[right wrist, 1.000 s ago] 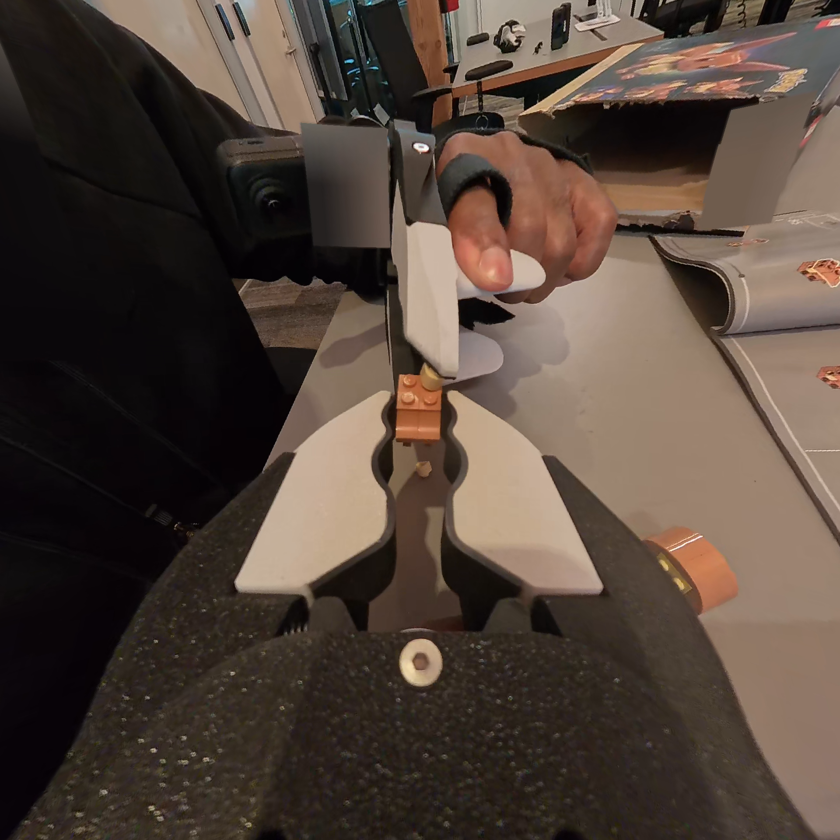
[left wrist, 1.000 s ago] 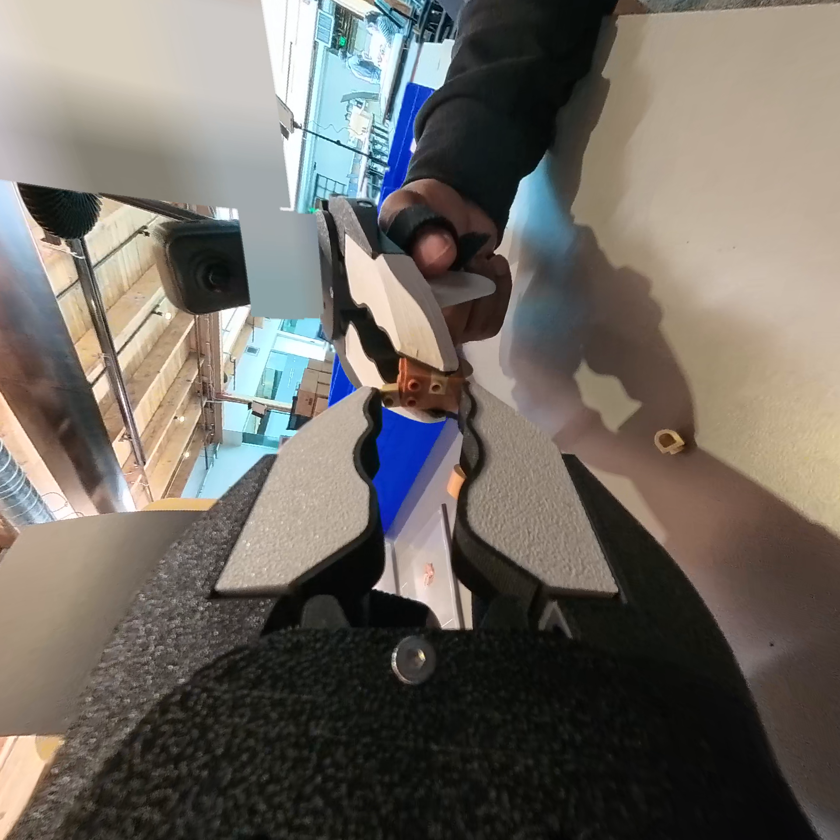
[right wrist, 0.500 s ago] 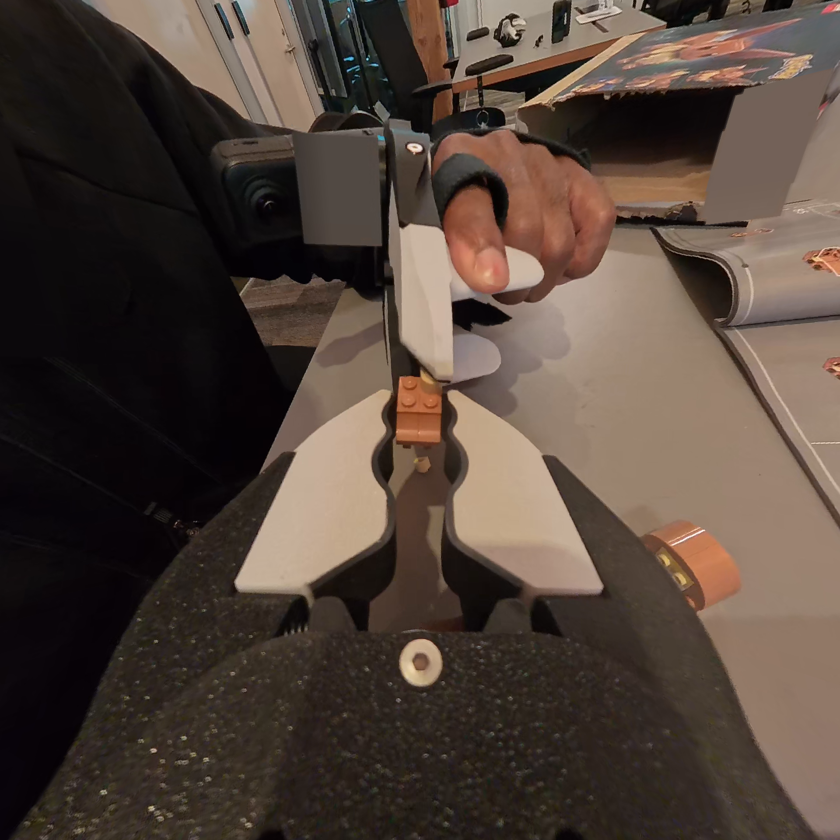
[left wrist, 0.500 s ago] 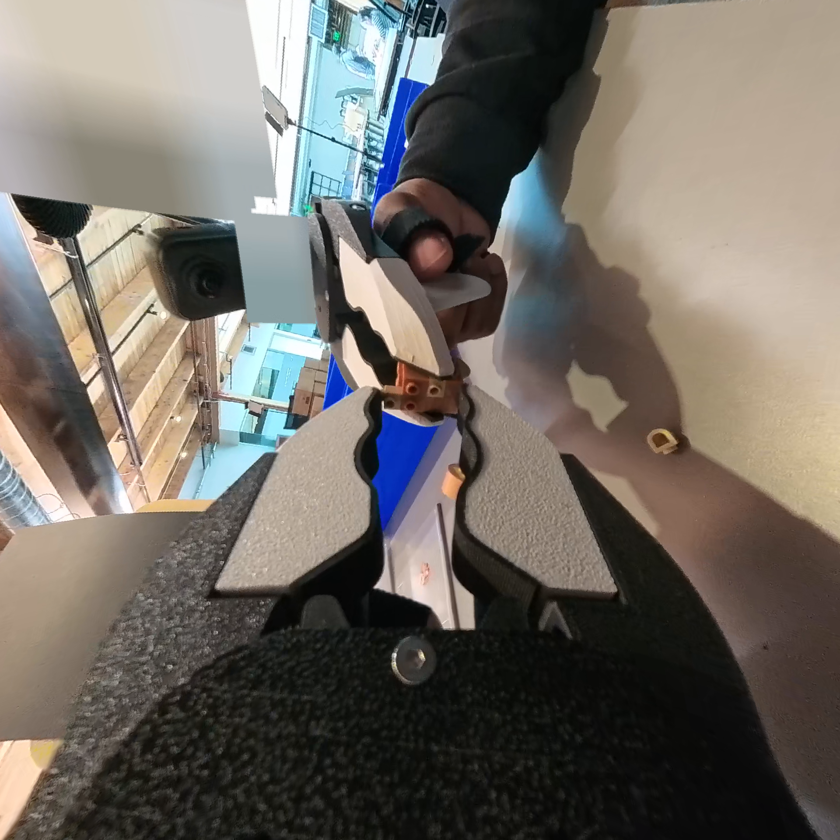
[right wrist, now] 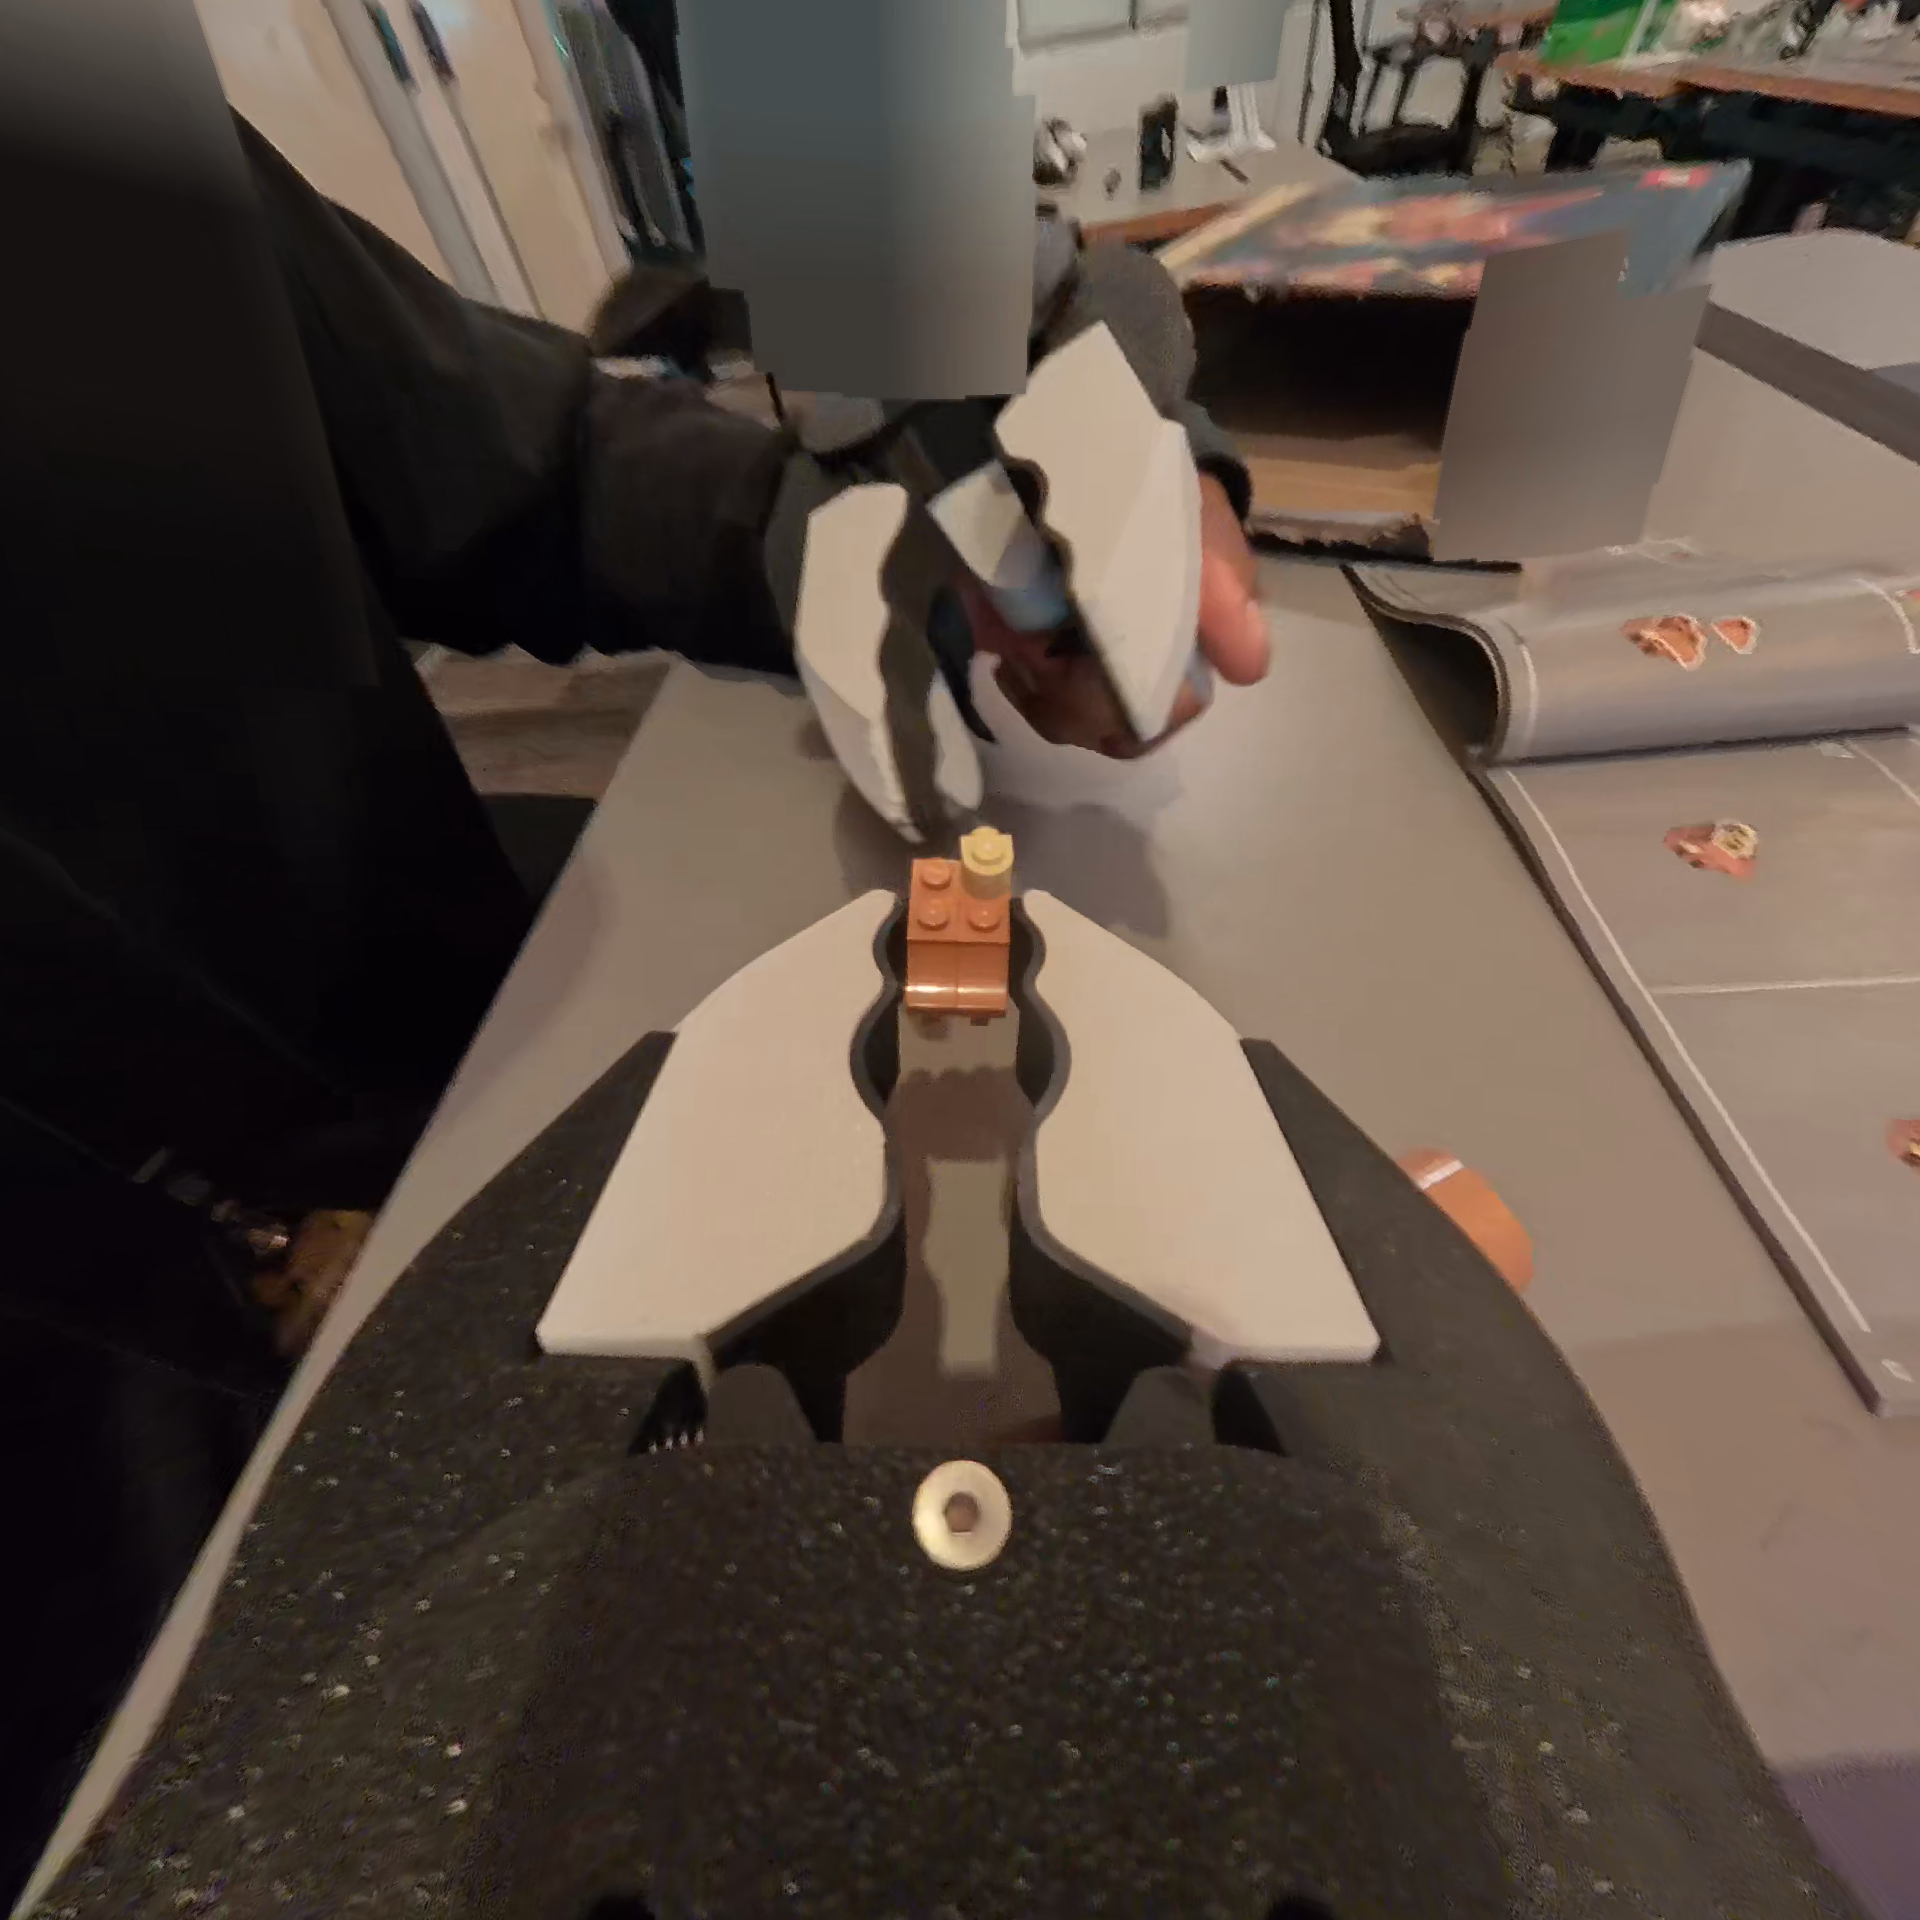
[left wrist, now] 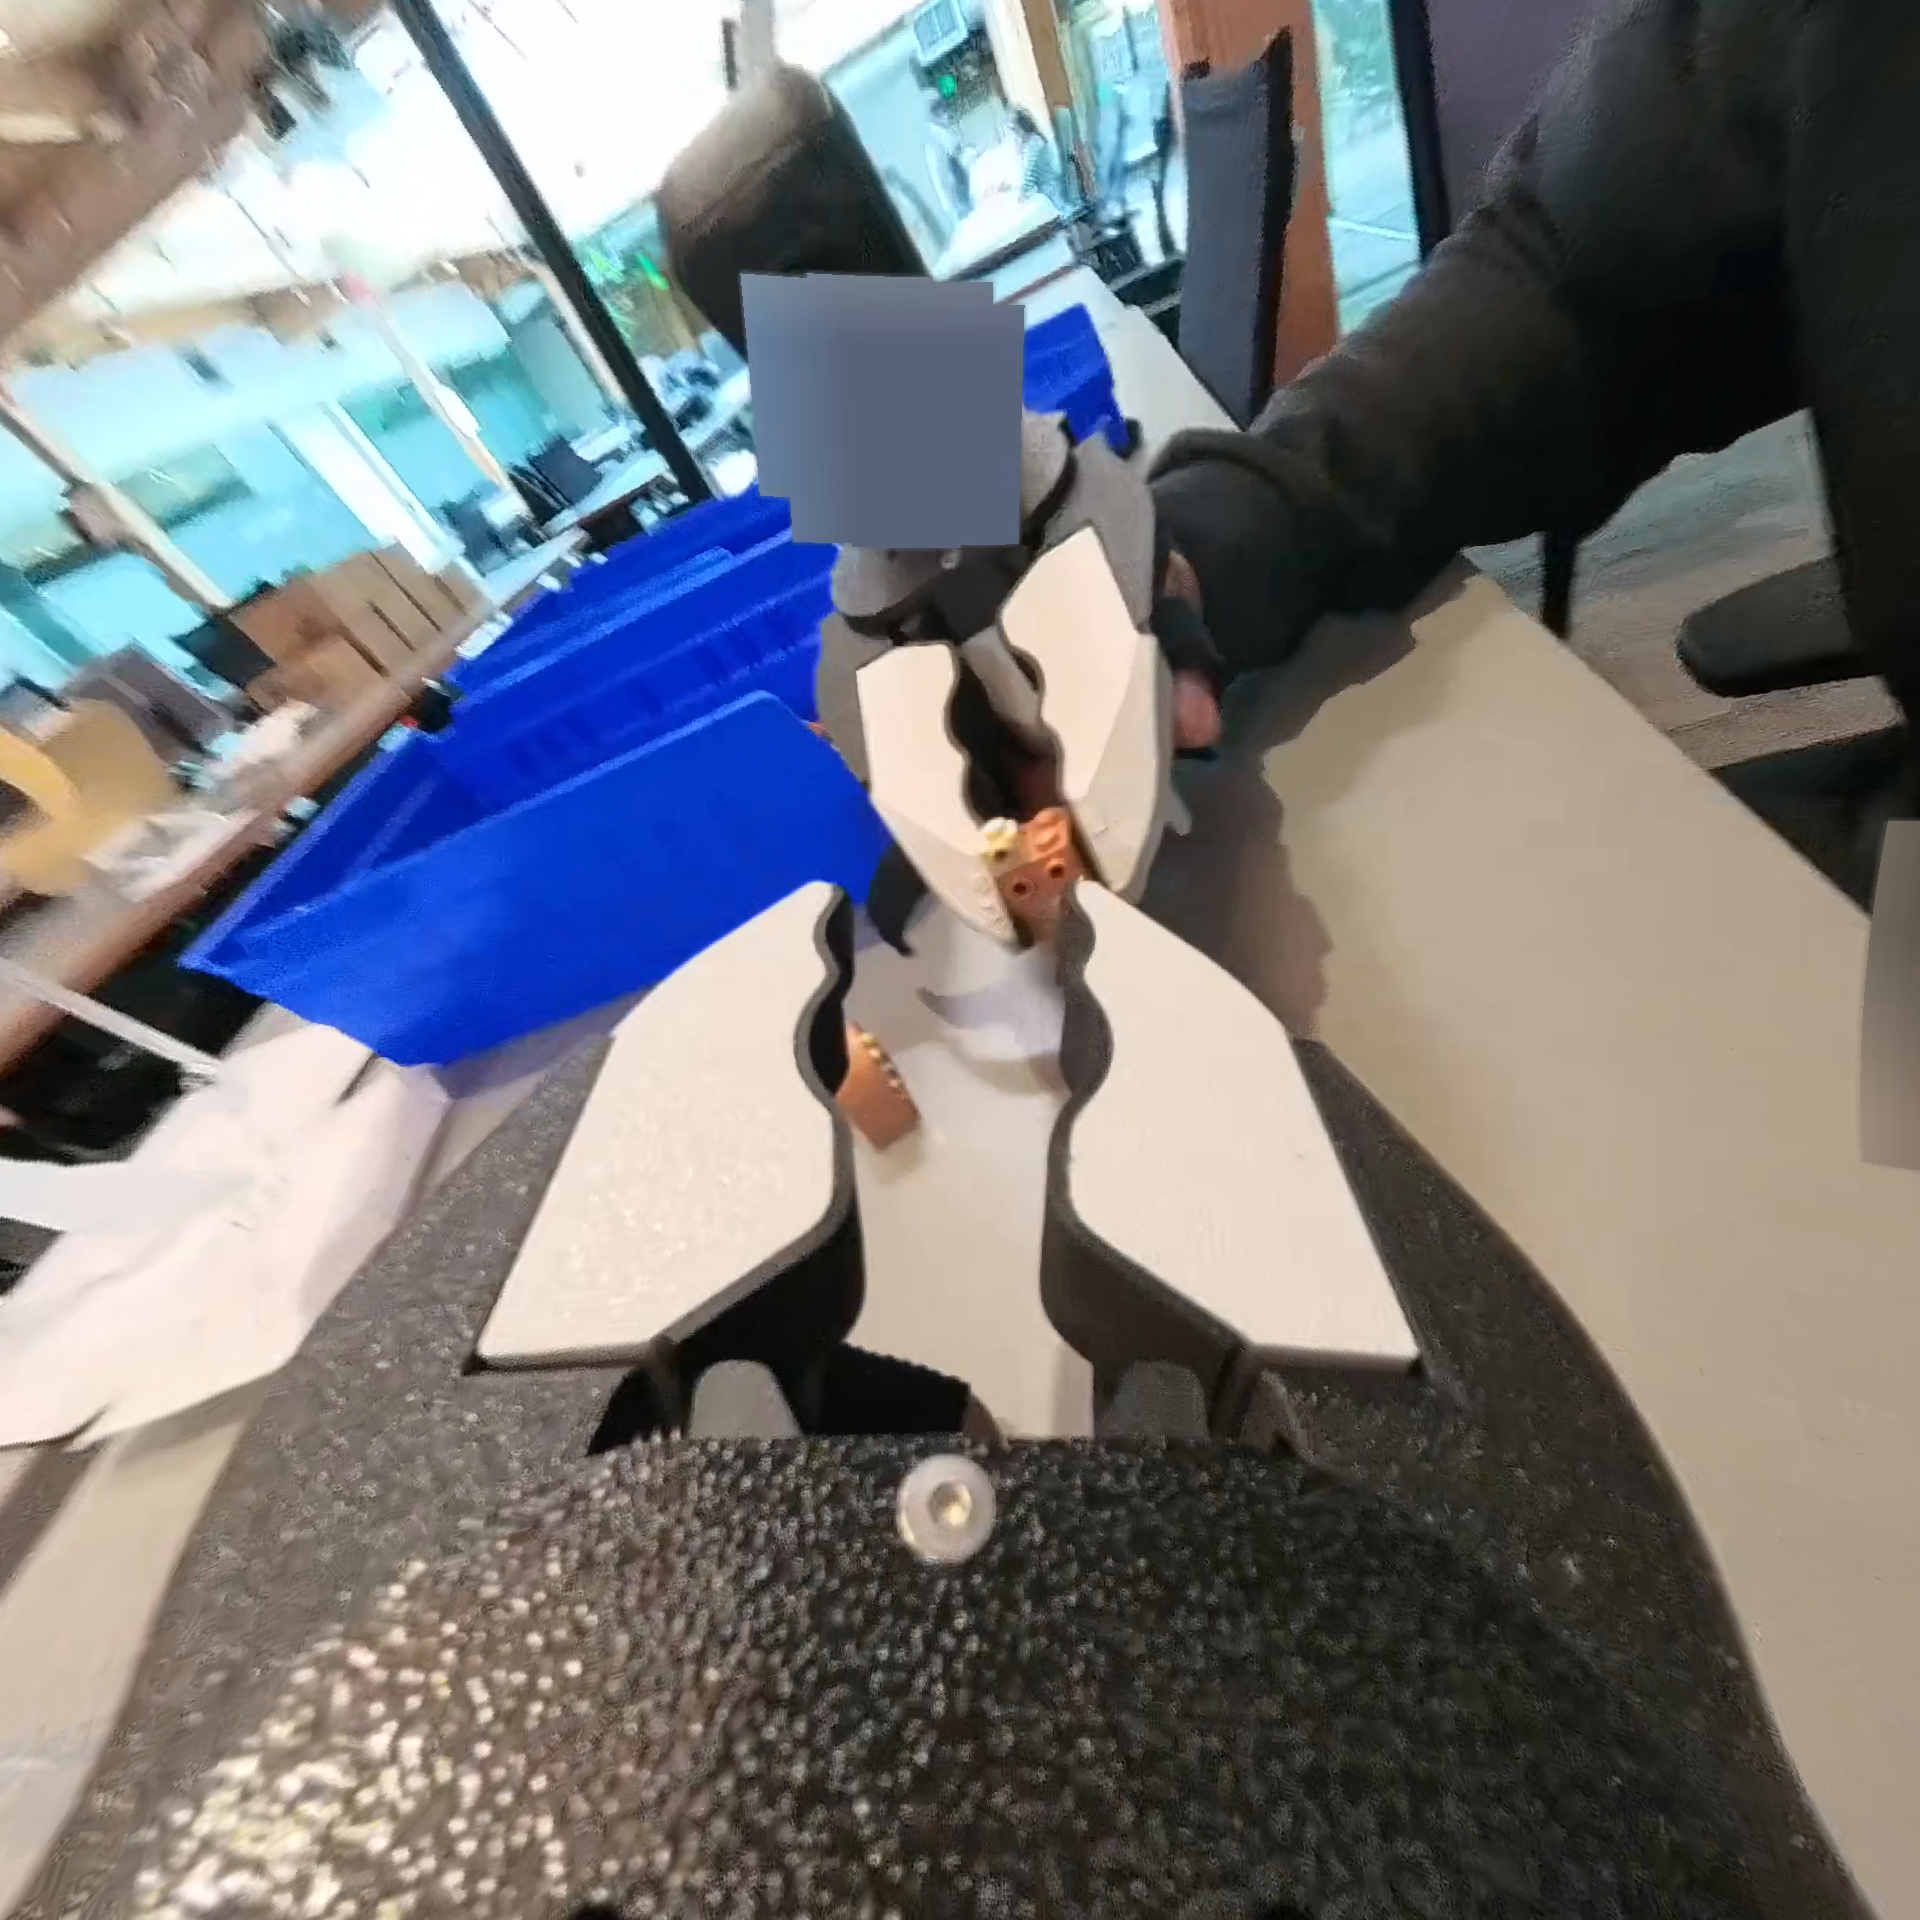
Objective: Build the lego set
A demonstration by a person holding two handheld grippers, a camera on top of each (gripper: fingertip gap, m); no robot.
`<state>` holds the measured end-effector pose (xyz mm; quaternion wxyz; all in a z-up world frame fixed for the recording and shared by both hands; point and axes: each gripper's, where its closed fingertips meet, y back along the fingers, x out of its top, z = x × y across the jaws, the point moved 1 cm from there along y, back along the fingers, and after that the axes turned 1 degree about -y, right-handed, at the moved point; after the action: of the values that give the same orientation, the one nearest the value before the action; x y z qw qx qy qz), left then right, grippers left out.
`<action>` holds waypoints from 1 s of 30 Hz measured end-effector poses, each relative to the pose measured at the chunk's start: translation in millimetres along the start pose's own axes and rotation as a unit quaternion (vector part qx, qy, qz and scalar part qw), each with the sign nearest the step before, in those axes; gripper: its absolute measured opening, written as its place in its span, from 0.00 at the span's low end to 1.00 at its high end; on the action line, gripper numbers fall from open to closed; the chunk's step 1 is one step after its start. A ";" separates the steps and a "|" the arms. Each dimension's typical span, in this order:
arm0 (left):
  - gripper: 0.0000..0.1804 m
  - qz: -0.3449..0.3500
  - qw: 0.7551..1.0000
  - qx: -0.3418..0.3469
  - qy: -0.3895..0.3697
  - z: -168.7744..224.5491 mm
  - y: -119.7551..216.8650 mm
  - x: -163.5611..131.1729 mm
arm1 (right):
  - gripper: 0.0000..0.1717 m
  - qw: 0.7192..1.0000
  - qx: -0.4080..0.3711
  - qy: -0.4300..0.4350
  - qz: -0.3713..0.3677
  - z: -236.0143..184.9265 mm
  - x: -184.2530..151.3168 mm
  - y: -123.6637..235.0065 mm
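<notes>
— Where is there room to pass?
— The grey surface [right wrist: 1299,935] between the two claws and toward the booklet [right wrist: 1662,665] lies open.
— And what blocks?
— Blue bins [left wrist: 540,894] on the left; a cardboard box [right wrist: 1351,343] stands beyond.

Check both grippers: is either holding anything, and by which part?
The right gripper clamps the brown brick assembly by its two side faces; a tan round stud sits on top. The left gripper is open and holds nothing.
</notes>
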<state>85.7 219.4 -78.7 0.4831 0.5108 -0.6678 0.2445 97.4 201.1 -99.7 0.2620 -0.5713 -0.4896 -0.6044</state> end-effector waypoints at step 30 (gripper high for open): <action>0.03 -0.066 0.992 -0.100 0.027 31.2 -5.5 -24.4 | 0.10 0.990 -0.026 0.102 -0.099 -6.1 -28.8 -16.5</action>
<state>78.7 202.7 -114.3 0.5649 0.4964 -0.6400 0.1580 86.4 194.9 -131.0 0.2346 -0.4622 -0.4989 -0.6946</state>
